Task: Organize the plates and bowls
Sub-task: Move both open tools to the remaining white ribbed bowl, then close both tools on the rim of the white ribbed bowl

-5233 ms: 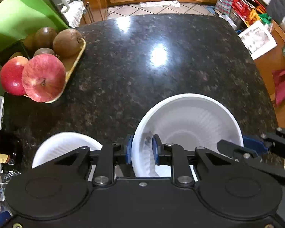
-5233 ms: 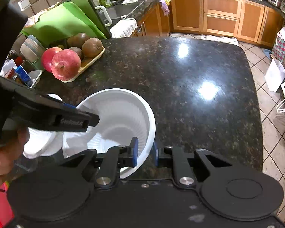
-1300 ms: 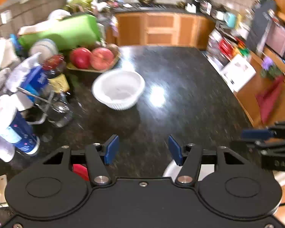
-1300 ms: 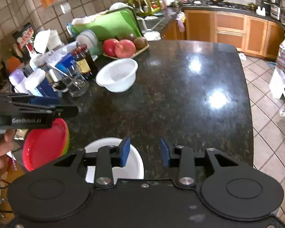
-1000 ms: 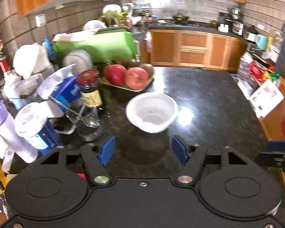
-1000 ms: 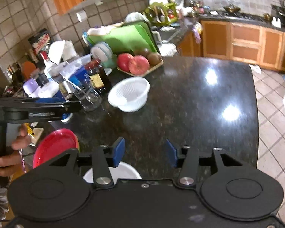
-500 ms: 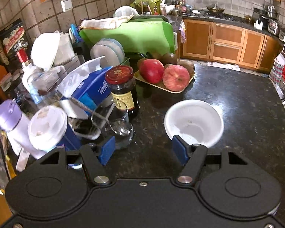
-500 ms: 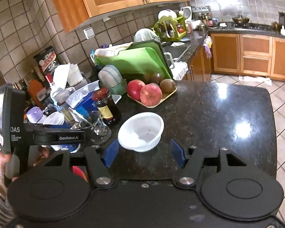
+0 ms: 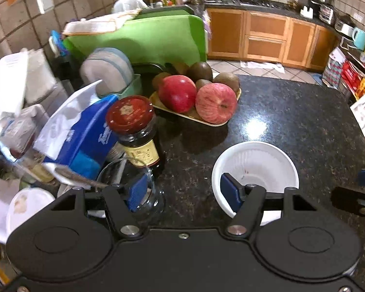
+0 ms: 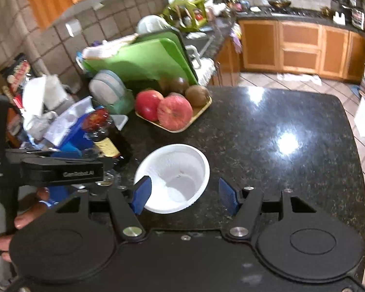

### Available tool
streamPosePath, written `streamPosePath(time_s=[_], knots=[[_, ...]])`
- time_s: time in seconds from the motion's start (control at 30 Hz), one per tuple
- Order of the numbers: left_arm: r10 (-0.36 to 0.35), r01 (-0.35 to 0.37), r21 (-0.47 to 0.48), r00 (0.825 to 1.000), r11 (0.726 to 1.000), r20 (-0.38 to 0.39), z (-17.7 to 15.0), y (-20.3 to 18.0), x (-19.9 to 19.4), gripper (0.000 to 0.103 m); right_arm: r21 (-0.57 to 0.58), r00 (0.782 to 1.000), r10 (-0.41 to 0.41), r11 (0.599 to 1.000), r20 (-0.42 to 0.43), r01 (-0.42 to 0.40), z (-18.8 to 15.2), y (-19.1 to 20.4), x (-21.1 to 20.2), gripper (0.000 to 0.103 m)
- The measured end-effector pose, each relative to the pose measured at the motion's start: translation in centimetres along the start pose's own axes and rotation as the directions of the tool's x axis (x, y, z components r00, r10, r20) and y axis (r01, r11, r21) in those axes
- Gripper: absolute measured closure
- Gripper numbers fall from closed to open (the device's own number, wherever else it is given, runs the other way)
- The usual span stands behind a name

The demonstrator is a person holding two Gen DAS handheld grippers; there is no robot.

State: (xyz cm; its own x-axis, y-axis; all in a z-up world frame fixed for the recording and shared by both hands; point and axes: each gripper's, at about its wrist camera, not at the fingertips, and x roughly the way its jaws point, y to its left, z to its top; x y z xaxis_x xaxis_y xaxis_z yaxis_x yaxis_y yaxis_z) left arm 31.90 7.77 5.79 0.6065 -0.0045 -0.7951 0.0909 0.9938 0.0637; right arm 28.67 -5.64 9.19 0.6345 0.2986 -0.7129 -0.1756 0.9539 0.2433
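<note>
A white ribbed bowl (image 9: 258, 168) (image 10: 180, 170) stands upright on the black granite counter (image 9: 292, 121) (image 10: 267, 158). My left gripper (image 9: 183, 192) is open just in front of it, its right pad overlapping the bowl's near left rim in the picture and only counter between the pads. My right gripper (image 10: 185, 197) is also open, and the bowl's near half shows between its blue pads without either pad pressing on it. In the right wrist view the left gripper (image 10: 85, 165) comes in from the left, held by a hand (image 10: 24, 219).
Left of the bowl crowd a dark jar with a red lid (image 9: 133, 131), a glass cup (image 9: 131, 185) and a blue tissue pack (image 9: 85, 133). Behind are a fruit tray (image 9: 199, 119) with apples and kiwis, a green cutting board (image 9: 146, 39) and racked grey plates (image 9: 107, 70).
Both grippers have moved forward over the counter to the white bowl, which now looks much larger. The red plates and the white plate at the near edge have left view. The right jaws widened.
</note>
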Motion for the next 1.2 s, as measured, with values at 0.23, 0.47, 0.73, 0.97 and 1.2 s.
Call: streamPosePath(time_s=[0.23, 0.47, 0.73, 0.97, 1.2], knots=[[-0.036, 0.041, 0.073, 0.998, 0.997, -0.059, 1.3, -0.7, 2.7, 0.034, 0.017, 0.994, -0.072, 0.997, -0.076, 0.073, 0.5, -0.2, 3.9, 0.042], [-0.048, 0.054, 0.096, 0.996, 0.994, -0.071, 2.2, -1.2, 4.8, 0.034, 0.014, 0.985, -0.12, 0.992, -0.124, 0.122, 0.6, -0.3, 7.6, 0.043], [-0.061, 0.07, 0.085, 0.992, 0.994, -0.111, 2.2, -1.2, 7.1, 0.034, -0.005, 0.981, -0.131, 0.991, -0.142, 0.131, 0.6, -0.5, 9.8, 0.046], [-0.092, 0.103, 0.09, 0.988, 0.991, -0.121, 2.1, -1.5, 7.5, 0.034, -0.032, 0.977, -0.159, 0.987, -0.141, 0.156, 0.4, -0.4, 10.7, 0.048], [-0.092, 0.108, 0.119, 0.987, 0.987, -0.132, 1.8, -2.8, 8.0, 0.034, -0.074, 0.973, -0.174, 0.984, -0.149, 0.165, -0.1, 0.0, 11.7, 0.049]])
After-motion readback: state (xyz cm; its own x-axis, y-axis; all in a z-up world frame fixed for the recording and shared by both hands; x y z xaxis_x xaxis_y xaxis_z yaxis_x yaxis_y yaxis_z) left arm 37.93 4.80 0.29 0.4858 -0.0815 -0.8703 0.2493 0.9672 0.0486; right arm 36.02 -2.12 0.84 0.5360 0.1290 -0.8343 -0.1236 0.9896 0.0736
